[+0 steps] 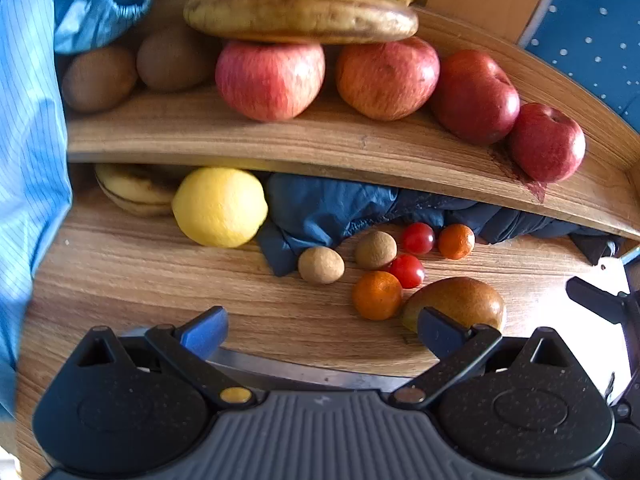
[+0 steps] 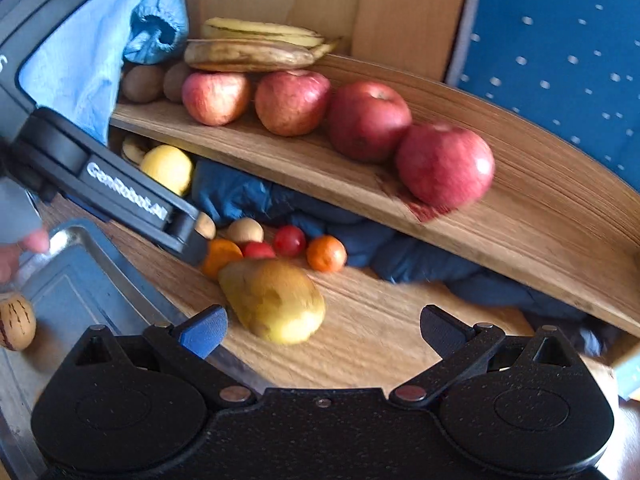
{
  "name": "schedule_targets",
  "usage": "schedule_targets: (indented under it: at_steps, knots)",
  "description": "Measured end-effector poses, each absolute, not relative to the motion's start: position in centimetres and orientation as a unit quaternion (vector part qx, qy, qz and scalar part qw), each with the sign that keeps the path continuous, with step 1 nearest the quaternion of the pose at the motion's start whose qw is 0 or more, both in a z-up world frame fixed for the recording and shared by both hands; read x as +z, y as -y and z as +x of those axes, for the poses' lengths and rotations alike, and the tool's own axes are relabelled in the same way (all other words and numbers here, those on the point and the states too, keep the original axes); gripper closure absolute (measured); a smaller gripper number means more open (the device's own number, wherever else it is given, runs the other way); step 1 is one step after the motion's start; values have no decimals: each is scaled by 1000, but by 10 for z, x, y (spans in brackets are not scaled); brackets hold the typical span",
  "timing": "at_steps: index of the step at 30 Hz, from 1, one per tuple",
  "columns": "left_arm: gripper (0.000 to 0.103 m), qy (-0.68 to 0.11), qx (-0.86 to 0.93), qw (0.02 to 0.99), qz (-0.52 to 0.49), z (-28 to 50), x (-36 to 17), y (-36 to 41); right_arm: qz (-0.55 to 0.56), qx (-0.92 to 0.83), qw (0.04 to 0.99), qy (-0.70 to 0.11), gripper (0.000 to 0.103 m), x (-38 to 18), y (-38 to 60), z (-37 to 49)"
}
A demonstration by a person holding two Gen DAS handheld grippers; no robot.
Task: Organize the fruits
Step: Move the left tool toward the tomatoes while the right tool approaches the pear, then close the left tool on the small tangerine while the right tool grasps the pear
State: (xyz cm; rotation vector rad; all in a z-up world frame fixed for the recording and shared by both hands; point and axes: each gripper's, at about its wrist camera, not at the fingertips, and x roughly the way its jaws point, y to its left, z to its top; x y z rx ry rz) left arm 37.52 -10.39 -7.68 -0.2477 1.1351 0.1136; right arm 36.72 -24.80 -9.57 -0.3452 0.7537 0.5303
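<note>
A: Left tongs (image 1: 322,330) spread wide with nothing between them, hanging low over the bench (image 1: 120,276); right tongs (image 2: 322,330) gaping too, and empty.

B: And right in front of both, the pear (image 2: 274,300); lying on its side on the bench, just past the rim of a metal tray (image 2: 80,276); blue pad (image 2: 204,330) of the right tongs just beside its fat end.

A: Looks like the next pick to me; how does it handle?

B: Heavy for its size, I'd say, smooth-skinned and quick to bruise; take it across the broad belly, not the tapering neck, or it squirts out; squeeze gently.

A: Behind it, a tight little cluster; two small oranges (image 1: 377,295), two cherry tomatoes (image 1: 407,271), two round brown fruits (image 1: 321,265); some touching one another.

B: Tomatoes are soft and slick; the oranges firmer, but they roll; small targets, so centre them.

A: Further out, a lemon (image 1: 220,207) near a dark blue cloth (image 1: 328,208) bunched under the shelf (image 1: 280,140).

B: Up on the shelf, four apples (image 1: 270,80) in a row, kiwis (image 1: 98,78) to their left, bananas (image 1: 300,16) stacked behind; that level looks sorted.

A: One oddity; a striped nut-like thing (image 2: 16,322) at the tray's near edge; can't tell what it is.
</note>
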Motion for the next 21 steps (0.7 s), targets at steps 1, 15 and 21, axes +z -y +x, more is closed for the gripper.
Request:
schedule_targets:
  at_steps: [1, 15, 21]
  knots:
    - [1, -538, 55, 832, -123, 376, -78, 104, -168, 260, 879, -362, 1, -97, 247, 369]
    - [4, -541, 60, 819, -181, 382, -86, 96, -178, 312, 856, -371, 7, -113, 231, 385]
    - [13, -537, 59, 817, -199, 381, -85, 94, -169, 329, 849, -378, 15, -114, 226, 392]
